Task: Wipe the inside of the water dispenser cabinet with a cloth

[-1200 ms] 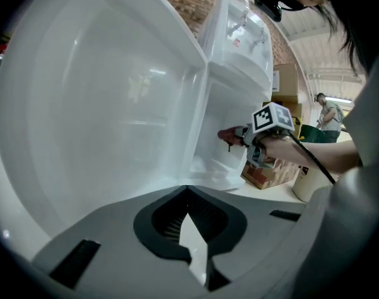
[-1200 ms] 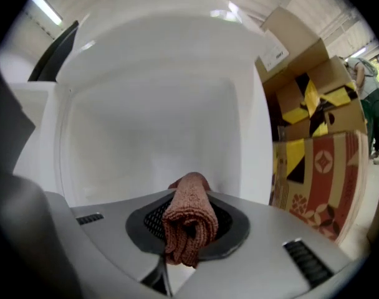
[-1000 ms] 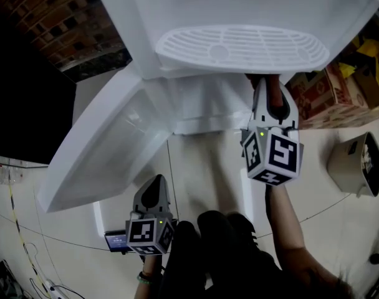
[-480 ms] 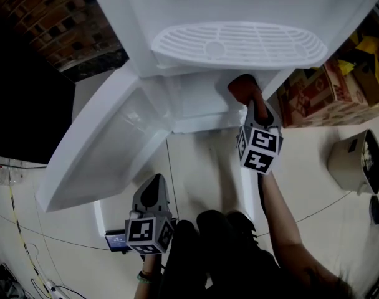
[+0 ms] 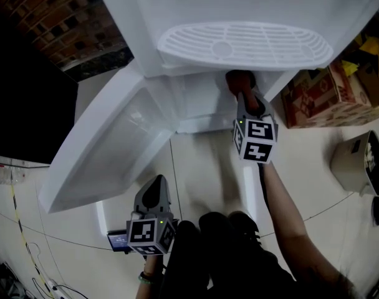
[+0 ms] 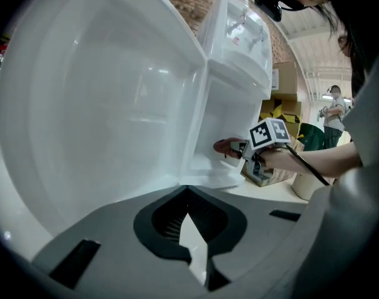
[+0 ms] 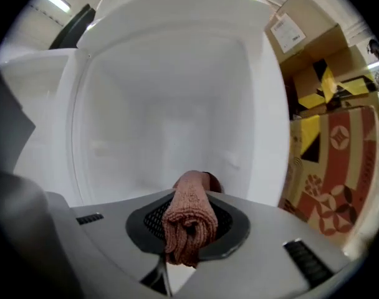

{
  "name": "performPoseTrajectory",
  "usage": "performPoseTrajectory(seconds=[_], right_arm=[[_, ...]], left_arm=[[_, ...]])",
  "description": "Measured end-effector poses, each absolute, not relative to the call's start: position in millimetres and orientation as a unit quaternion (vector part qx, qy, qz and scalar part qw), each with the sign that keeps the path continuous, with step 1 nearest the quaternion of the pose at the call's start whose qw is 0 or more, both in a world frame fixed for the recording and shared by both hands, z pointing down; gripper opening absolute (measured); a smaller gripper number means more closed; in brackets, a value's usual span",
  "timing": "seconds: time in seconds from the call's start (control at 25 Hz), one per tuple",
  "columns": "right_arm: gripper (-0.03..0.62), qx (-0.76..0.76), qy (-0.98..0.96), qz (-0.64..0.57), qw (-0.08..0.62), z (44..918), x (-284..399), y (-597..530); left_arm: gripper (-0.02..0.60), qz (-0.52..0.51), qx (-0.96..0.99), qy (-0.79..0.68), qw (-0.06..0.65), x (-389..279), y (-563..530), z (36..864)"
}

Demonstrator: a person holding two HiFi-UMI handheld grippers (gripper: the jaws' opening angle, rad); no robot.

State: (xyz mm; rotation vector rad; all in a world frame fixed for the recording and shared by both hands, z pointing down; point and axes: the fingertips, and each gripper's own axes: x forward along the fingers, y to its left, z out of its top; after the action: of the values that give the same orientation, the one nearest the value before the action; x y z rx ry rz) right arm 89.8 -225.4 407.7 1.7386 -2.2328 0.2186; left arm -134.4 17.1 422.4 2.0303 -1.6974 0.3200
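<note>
The white water dispenser has its cabinet door (image 5: 108, 148) swung open to the left, below the drip grille (image 5: 245, 42). My right gripper (image 5: 242, 95) is shut on a rolled reddish-brown cloth (image 5: 239, 80) and reaches into the cabinet mouth at its right side. In the right gripper view the cloth (image 7: 189, 220) sticks out between the jaws toward the bare white cabinet interior (image 7: 171, 123). My left gripper (image 5: 153, 195) hangs low, away from the cabinet, shut with nothing in it. The left gripper view shows the door (image 6: 102, 104) and the cloth (image 6: 224, 147).
Patterned cardboard boxes (image 5: 326, 92) stand right of the dispenser, with a beige bin (image 5: 358, 164) on the floor beyond. Cables (image 5: 21, 248) lie at the lower left. A brick wall (image 5: 46, 17) rises behind. A person (image 6: 333, 108) stands far off.
My right gripper has carried the cloth up and slightly left, from the cabinet's right edge into its opening. The left gripper has stayed put.
</note>
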Motion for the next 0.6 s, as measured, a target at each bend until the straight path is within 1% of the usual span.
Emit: performPoseTrajectory(seconds=[0.08, 0.4, 0.48, 0.6], right_arm=[[0.078, 0.577, -0.804, 0.05, 0.134, 390, 62, -239], [0.078, 0.461, -0.879, -0.029, 0.122, 350, -37, -254], [0.078, 0.45, -0.884, -0.033, 0.123, 352, -49, -256], [0.078, 0.464, -0.876, -0.027, 0.126, 361, -43, -268]], left_arm=[[-0.014, 0.118, 0.739, -0.619, 0.236, -136, 18, 424], [-0.014, 0.116, 0.728, -0.631, 0.242, -150, 22, 428], [-0.015, 0.114, 0.725, -0.634, 0.244, -154, 22, 428], [-0.015, 0.113, 0.721, -0.638, 0.244, -159, 23, 428]])
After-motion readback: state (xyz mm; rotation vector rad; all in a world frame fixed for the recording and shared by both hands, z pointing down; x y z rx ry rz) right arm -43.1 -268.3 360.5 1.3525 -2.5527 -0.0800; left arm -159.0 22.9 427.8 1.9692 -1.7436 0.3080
